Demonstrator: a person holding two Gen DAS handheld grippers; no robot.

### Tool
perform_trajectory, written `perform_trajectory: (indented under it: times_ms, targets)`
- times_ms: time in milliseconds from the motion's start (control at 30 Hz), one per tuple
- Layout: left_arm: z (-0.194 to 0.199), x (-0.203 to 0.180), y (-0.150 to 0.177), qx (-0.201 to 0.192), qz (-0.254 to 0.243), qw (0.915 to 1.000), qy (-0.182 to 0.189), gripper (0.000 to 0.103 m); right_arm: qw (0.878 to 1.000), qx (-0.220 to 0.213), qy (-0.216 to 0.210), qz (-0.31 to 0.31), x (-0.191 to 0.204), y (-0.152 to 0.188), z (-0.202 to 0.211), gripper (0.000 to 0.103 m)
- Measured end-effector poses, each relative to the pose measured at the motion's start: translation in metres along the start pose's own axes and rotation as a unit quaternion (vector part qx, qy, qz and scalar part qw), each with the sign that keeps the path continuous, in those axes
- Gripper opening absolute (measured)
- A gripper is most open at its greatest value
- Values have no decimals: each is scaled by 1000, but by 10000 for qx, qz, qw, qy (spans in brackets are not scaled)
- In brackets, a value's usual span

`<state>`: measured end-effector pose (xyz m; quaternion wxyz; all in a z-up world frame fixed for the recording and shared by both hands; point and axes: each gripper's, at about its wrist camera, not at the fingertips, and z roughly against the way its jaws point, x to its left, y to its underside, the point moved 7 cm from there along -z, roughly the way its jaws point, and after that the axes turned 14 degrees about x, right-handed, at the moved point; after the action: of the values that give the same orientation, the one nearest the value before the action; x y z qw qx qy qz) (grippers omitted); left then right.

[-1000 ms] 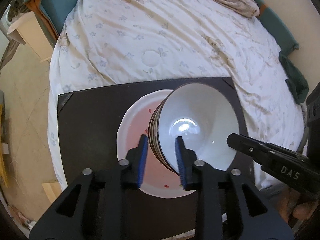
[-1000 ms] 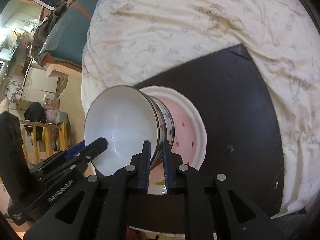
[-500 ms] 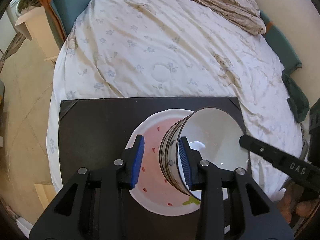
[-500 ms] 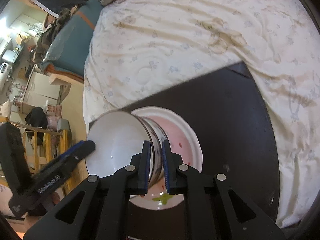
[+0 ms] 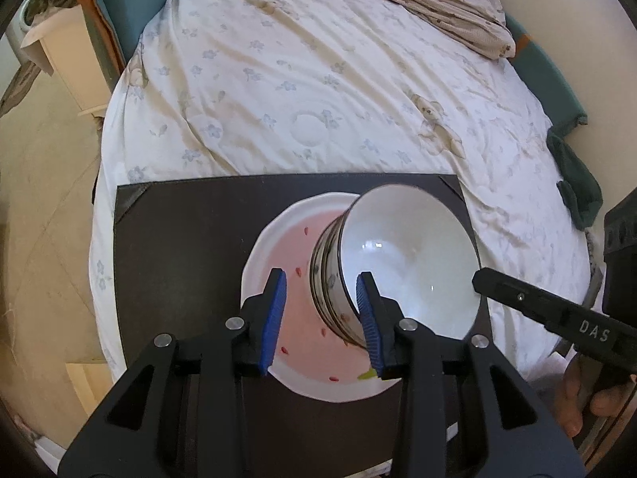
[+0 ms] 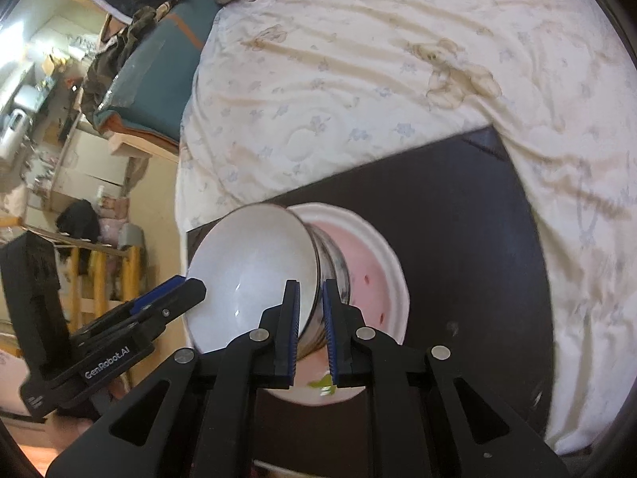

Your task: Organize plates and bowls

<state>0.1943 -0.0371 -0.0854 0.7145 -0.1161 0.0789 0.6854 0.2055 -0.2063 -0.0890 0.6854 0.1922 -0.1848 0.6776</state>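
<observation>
A stack of bowls (image 5: pixel 398 267) sits on a pink plate (image 5: pixel 294 310) at lower centre of the left view, on a dark mat (image 5: pixel 179 247) spread over the bed (image 5: pixel 318 91). The left tool (image 5: pixel 320 314) straddles the near rim with its jaws wide; the outer pad stands clear of the wall. The right tool (image 6: pixel 310 318) is pinched tight on the bowl rim at lower centre of its view.

White nested bowls (image 5: pixel 402 263) stand on a pink-centred white plate (image 5: pixel 294 318) on a dark mat.
</observation>
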Motion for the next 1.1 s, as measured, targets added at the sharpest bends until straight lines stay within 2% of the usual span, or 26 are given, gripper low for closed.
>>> perform_trajectory:
  times_ms: [67,167,267,367,433,533,600,733,867,967,1100]
  targets:
    - [-2,0,3,78,-18,10000,-39,33,10000,6,-72,5,-2,7,1,15]
    - [2,0,6,-1,-40,10000,-22,33,9999,52,-56,96,-1,17,-2,15]
    - [-1,-1,4,-95,-190,9996,-206,37,9997,-101,-131,176,1,20,3,15]
    - [-5,1,4,-3,-73,9998,-178,38,9997,8,22,244,-1,22,-4,16]
    - [1,-1,3,-109,-44,9999,-25,38,9999,-9,-121,116,-5,23,-3,16]
    - [10,-4,-2,-357,-89,9993,6,38,9990,-293,-338,13,-10,24,8,16]
    - [12,-2,-5,-406,-30,9992,48,38,9982,-471,-332,-162,-21,22,12,16]
    - [13,4,-16,-525,159,9983,199,38,9957,-353,-715,-482,-30,16,8,16]
    - [16,11,-25,-673,254,9973,129,38,9961,-512,-682,-222,-16,6,14,16]
    - [8,18,-25,-540,354,9979,46,38,9967,-538,-592,-147,-8,-6,15,16]
    - [3,22,-29,-495,395,9980,17,38,9983,-365,-445,-110,-7,-19,3,16]
